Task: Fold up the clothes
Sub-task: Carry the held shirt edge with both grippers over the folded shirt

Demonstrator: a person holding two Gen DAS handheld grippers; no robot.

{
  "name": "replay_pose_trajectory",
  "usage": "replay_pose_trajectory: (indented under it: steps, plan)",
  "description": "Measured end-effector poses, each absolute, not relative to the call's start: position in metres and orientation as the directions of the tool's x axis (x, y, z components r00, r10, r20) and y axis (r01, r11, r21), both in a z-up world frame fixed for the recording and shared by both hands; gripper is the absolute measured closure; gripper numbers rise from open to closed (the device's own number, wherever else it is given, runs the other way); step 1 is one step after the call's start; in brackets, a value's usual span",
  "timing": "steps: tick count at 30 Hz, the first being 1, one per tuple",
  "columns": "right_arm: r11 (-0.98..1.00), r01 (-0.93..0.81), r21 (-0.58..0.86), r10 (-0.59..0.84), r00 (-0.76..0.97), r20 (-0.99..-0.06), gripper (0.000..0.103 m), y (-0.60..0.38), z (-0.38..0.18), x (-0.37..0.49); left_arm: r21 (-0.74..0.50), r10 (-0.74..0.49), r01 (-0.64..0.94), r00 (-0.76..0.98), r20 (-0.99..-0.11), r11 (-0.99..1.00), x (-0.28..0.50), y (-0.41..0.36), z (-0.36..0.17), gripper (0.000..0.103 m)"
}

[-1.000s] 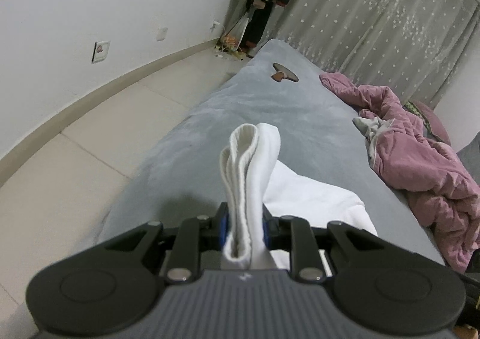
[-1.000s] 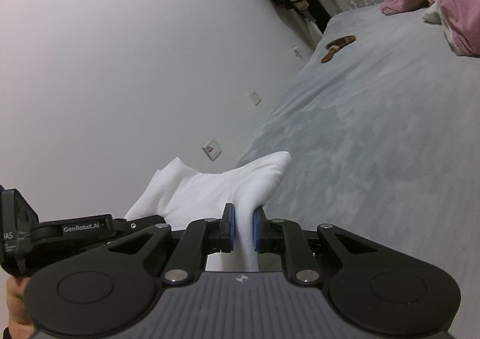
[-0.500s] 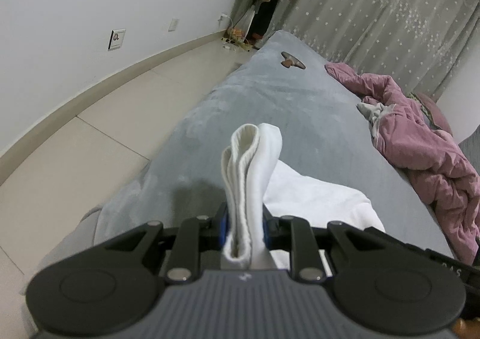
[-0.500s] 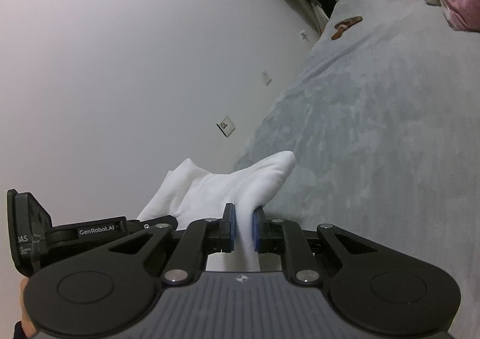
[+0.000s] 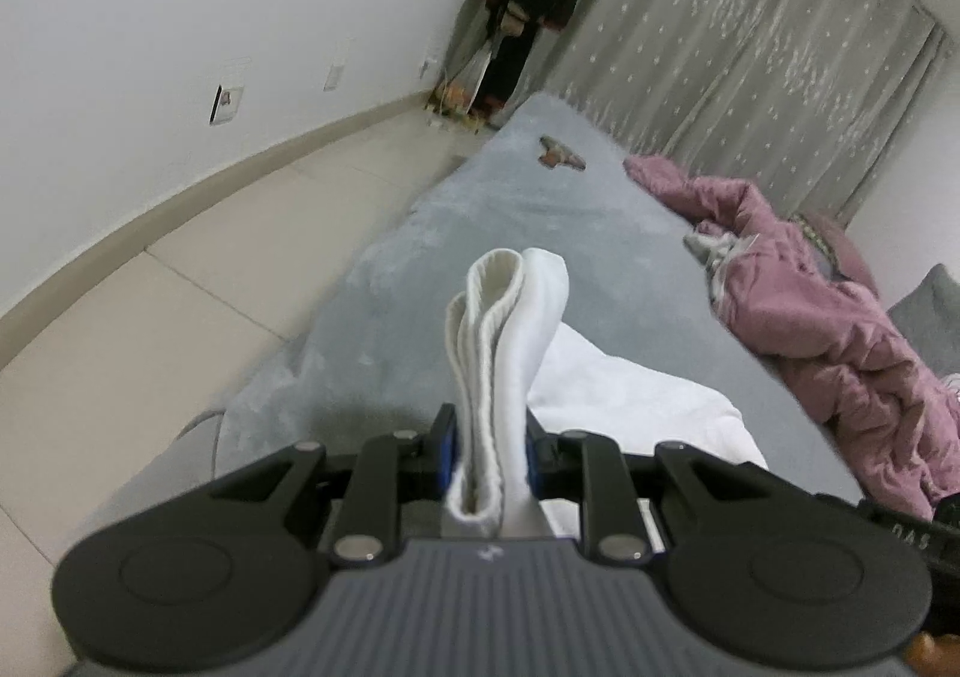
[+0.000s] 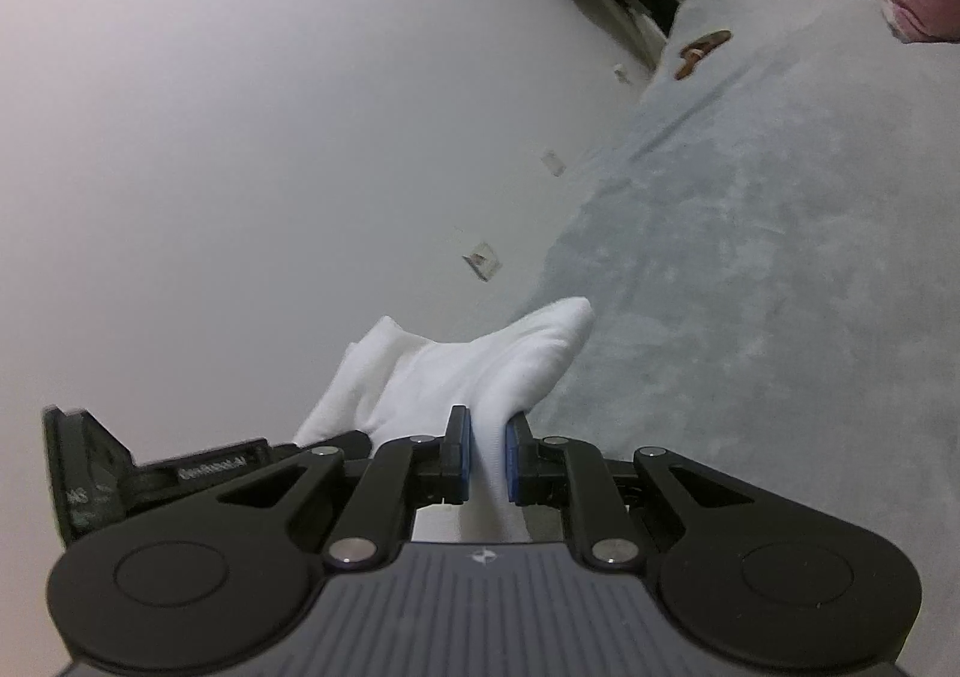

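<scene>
A white garment (image 5: 510,329) is held up over the near end of a grey bed (image 5: 480,221). My left gripper (image 5: 489,446) is shut on a bunched, ribbed edge of it, and the rest of the cloth drapes to the right. My right gripper (image 6: 485,452) is shut on another fold of the same white garment (image 6: 480,359), which spreads to the left toward the other gripper body (image 6: 150,479). The bed (image 6: 780,257) lies to the right in that view.
A pink quilt (image 5: 840,317) is heaped on the bed's right side, with a small brown object (image 5: 561,156) at its far end. Tiled floor (image 5: 180,287) and a white wall lie to the left. Grey curtains (image 5: 750,47) and dark hanging clothes (image 5: 534,5) stand at the back.
Both grippers keep their hold on the white garment. The views have shifted: more floor and wall show now, so both grippers have moved back and up from the bed.
</scene>
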State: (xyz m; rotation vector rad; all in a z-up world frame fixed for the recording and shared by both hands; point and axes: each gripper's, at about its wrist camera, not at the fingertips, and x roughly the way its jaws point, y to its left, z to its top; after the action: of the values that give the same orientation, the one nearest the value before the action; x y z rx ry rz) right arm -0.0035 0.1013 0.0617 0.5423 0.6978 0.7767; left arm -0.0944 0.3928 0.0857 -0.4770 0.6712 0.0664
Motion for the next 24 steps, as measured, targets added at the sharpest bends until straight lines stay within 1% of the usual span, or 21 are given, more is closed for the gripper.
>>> replay_pose_trajectory:
  steps: [5, 7, 11, 14, 20, 24]
  plan:
    - [0.548, -0.410, 0.729, 0.814, 0.461, -0.353, 0.090, 0.095, 0.068, -0.005, -0.399, -0.086, -0.208, 0.792, -0.605, 0.893, -0.105, 0.391, 0.091, 0.084]
    - [0.569, -0.409, 0.713, 0.805, 0.457, -0.380, 0.090, 0.097, 0.063, -0.003, -0.396, -0.083, -0.208, 0.792, -0.604, 0.894, -0.108, 0.390, 0.092, 0.084]
    - [0.620, -0.397, 0.677, 0.771, 0.467, -0.433, 0.090, 0.105, 0.040, 0.006, -0.357, -0.080, -0.221, 0.743, -0.665, 0.908, -0.087, 0.388, 0.073, 0.084]
    - [0.646, -0.399, 0.651, 0.750, 0.492, -0.443, 0.090, 0.107, 0.028, 0.012, -0.369, -0.093, -0.228, 0.729, -0.678, 0.901, -0.078, 0.390, 0.062, 0.084]
    - [0.672, -0.443, 0.593, 0.731, 0.527, -0.434, 0.090, 0.117, 0.020, 0.020, -0.373, -0.082, -0.241, 0.736, -0.672, 0.896, -0.069, 0.395, 0.053, 0.084]
    - [0.672, -0.434, 0.600, 0.731, 0.517, -0.445, 0.090, 0.116, 0.012, 0.025, -0.382, -0.090, -0.248, 0.726, -0.682, 0.890, -0.062, 0.400, 0.042, 0.083]
